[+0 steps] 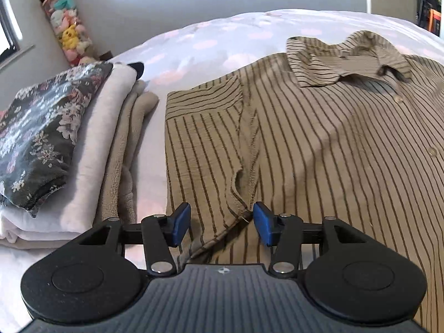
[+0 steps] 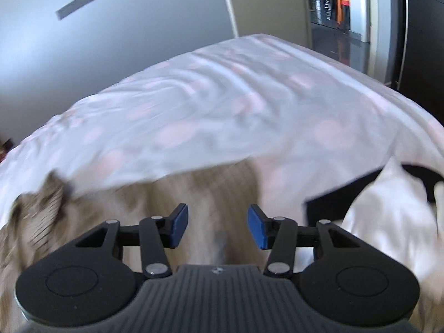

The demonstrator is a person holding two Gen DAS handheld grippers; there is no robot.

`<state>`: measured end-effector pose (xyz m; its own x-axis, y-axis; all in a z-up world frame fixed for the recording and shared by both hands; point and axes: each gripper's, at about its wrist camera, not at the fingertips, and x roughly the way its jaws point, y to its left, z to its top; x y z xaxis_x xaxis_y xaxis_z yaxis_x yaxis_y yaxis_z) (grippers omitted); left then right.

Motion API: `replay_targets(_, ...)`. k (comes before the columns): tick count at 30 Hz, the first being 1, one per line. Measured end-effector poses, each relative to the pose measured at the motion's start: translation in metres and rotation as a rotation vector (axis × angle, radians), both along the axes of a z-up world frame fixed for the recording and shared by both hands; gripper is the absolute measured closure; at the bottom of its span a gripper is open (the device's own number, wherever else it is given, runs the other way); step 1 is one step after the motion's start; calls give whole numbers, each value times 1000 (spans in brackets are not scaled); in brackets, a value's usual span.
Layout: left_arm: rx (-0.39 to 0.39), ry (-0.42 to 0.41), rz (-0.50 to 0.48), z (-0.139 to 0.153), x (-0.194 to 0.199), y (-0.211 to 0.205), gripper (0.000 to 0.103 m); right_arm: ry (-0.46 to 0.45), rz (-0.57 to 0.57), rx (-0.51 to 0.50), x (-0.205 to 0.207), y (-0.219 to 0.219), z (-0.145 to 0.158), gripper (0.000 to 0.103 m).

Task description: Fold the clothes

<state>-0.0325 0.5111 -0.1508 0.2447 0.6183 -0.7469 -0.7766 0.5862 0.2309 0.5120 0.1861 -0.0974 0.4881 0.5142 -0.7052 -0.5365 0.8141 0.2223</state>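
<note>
bed (image 1: 222,36) with pink-dotted cover: we see a striped shirt (image 1: 319,144) spread flat; left tool (image 1: 222,223) and right tool (image 2: 217,226) both gape, holding nothing.

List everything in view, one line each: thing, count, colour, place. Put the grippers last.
striped shirt: one, tan with dark stripes, spread flat on the bed, sleeve folded in
folded clothes: one stack, dark floral on top, then white and beige, left of the shirt
bed cover: one, white with pink spots, under everything
plush toys: several, mixed colours, stacked in the far left corner
black and white cloth: one heap, blurred, right edge of right wrist view
left gripper: blue pads, open, over the sleeve hem
right gripper: blue pads, open, empty
</note>
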Motion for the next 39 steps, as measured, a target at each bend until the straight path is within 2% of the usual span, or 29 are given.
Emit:
replay_targets(4, 15, 13, 32, -5, 4, 7, 55, 17, -28, 1, 47, 10, -21, 53)
replay_targets(8, 40, 17, 33, -8, 12, 11, 55, 36, -46, -6, 72, 25, -43, 49)
replay_targets(11, 49, 22, 25, -11, 17, 14, 55, 60, -56, 3, 81, 33, -58, 48)
replay_targets(15, 61, 30, 13, -15, 19, 13, 55, 38, -40, 33, 78, 48, -64, 48)
replay_targets(16, 62, 30, 11, -15, 19, 13, 55, 33, -33, 29, 76, 53, -64, 56)
replay_targets(17, 63, 29, 10, -15, 18, 13, 55, 25, -21, 17, 74, 57, -64, 84)
replay_targets(18, 62, 28, 9, -15, 18, 13, 55, 13, -8, -8, 71, 62, -64, 100)
replay_targets(23, 54, 20, 9, -13, 15, 12, 55, -72, -56, -65, 68, 65, -45, 99)
replay_targets(26, 49, 11, 10, -12, 13, 12, 55, -91, -79, -78, 72, 64, -30, 100)
replay_targets(33, 30, -35, 10, -7, 8, 16, 55, -118, 6, -116, 49, 76, 9, 99)
replay_targets(39, 7, -84, -7, -1, 2, 12, 55, -141, 125, -85, -8, 91, 63, 99)
